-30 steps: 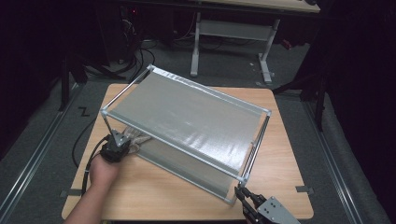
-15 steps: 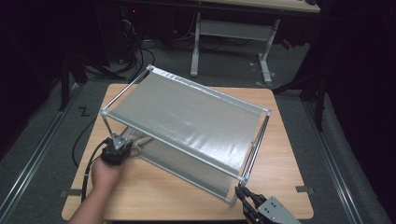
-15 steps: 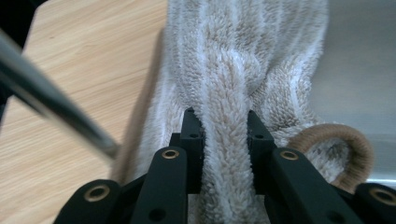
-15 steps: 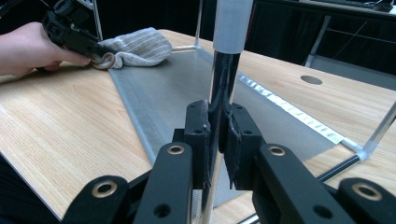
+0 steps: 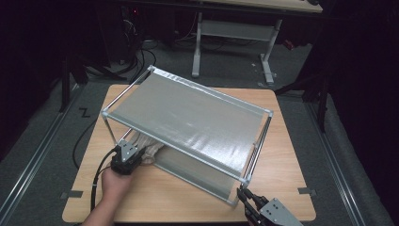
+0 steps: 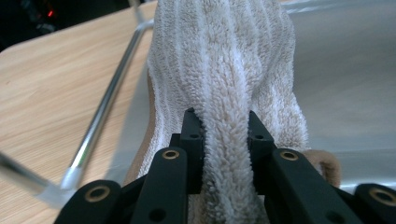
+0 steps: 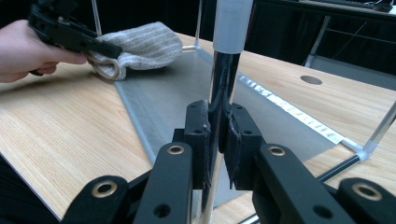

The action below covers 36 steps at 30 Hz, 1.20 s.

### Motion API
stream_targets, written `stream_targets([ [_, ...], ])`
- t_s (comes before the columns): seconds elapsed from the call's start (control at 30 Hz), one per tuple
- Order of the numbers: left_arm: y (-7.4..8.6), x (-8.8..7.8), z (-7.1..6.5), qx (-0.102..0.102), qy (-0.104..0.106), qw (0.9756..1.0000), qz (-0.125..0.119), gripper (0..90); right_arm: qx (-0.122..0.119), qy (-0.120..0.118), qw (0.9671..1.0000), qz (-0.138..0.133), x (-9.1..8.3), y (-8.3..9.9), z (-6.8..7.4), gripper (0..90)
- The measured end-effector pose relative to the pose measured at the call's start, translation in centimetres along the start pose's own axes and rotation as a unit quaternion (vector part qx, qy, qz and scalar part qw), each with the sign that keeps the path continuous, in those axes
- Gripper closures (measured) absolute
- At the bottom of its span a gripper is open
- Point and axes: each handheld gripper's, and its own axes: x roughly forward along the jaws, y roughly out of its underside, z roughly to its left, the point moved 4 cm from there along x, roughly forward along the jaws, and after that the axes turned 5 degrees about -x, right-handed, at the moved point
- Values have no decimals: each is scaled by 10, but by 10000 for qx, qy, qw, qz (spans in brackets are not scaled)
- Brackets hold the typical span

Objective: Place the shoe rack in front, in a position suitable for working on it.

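A two-tier metal rack stands on the wooden table (image 5: 164, 202), with a grey upper shelf (image 5: 188, 117) and a lower shelf (image 5: 188, 170). A beige ribbed towel (image 5: 153, 150) (image 6: 224, 56) (image 7: 144, 46) lies on the left end of the lower shelf. My left gripper (image 5: 139, 153) (image 6: 220, 123) is shut on a fold of it; its jaws have just been closing with the towel between them. At the rack's near right corner, my right gripper (image 5: 242, 194) (image 7: 219, 121) is shut on the upright corner post (image 5: 245, 181) (image 7: 231, 23).
The rack sits diagonally and covers most of the table. Bare wood shows along the near edge and at the far right corner. Behind the table stand a white-legged desk (image 5: 235, 28) and loose cables (image 5: 136, 52) on the floor. A metal rail (image 5: 33, 165) runs along the left.
My left hand has shifted a little to the right and nearer along the rack's left end, taking the towel with it. The right gripper has stayed on the post.
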Motion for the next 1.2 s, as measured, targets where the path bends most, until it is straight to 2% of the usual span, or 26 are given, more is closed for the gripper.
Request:
stream_targets([
  [0.07,0,-9,-10,-51,142,9998,-161,747,16,-5,10000,-6,0,0,0,805],
  [0.1,1,-17,-19,-154,284,9990,-303,747,38,-11,10000,-7,0,0,0,805],
  [0.2,2,-25,-28,-170,439,9982,-376,746,65,-25,10000,-18,1,0,0,805],
  [0.27,2,-40,-41,-217,617,9962,-568,746,12,-30,10000,-11,1,0,1,805],
  [0.3,2,-40,-41,-217,617,9962,-568,746,12,-30,10000,-11,1,0,1,805],
  [0.43,10,-62,-55,-100,827,9937,-751,747,30,-57,10000,-29,1,0,1,804],
  [0.5,15,-73,-57,-164,952,9922,-786,747,12,-61,10000,-17,1,0,1,804],
  [0.53,21,-82,-58,-72,990,9919,-796,746,25,-56,10000,-17,1,0,1,804],
  [0.63,26,-90,-55,-90,971,9919,-816,746,20,-56,10000,-16,2,-1,1,804],
  [0.67,30,-98,-48,-241,962,9912,-871,746,39,-57,10000,-12,2,-1,1,804],
  [0.7,30,-98,-48,-241,962,9912,-871,746,39,-57,10000,-12,2,-1,1,804],
  [0.77,34,-108,-40,-394,952,9899,-975,747,22,-48,10000,-15,2,-1,1,804],
  [0.9,39,-125,-28,-564,876,9875,-1185,746,42,-51,10000,-12,2,0,1,804],
  [1.03,40,-139,-21,-626,776,9846,-1434,747,42,-60,10000,-22,2,0,1,804],
  [1.07,40,-143,-19,-639,749,9828,-1561,746,42,-53,10000,-16,2,0,1,804],
  [1.1,40,-143,-19,-639,749,9828,-1561,746,42,-53,10000,-16,2,0,1,804],
  [1.13,40,-147,-17,-683,714,9809,-1678,745,39,-54,10000,-15,2,0,1,804],
  [1.17,40,-147,-17,-683,714,9809,-1678,745,39,-54,10000,-15,2,0,1,804],
  [1.2,40,-150,-14,-730,716,9787,-1780,744,29,-52,10000,-17,2,0,1,804],
])
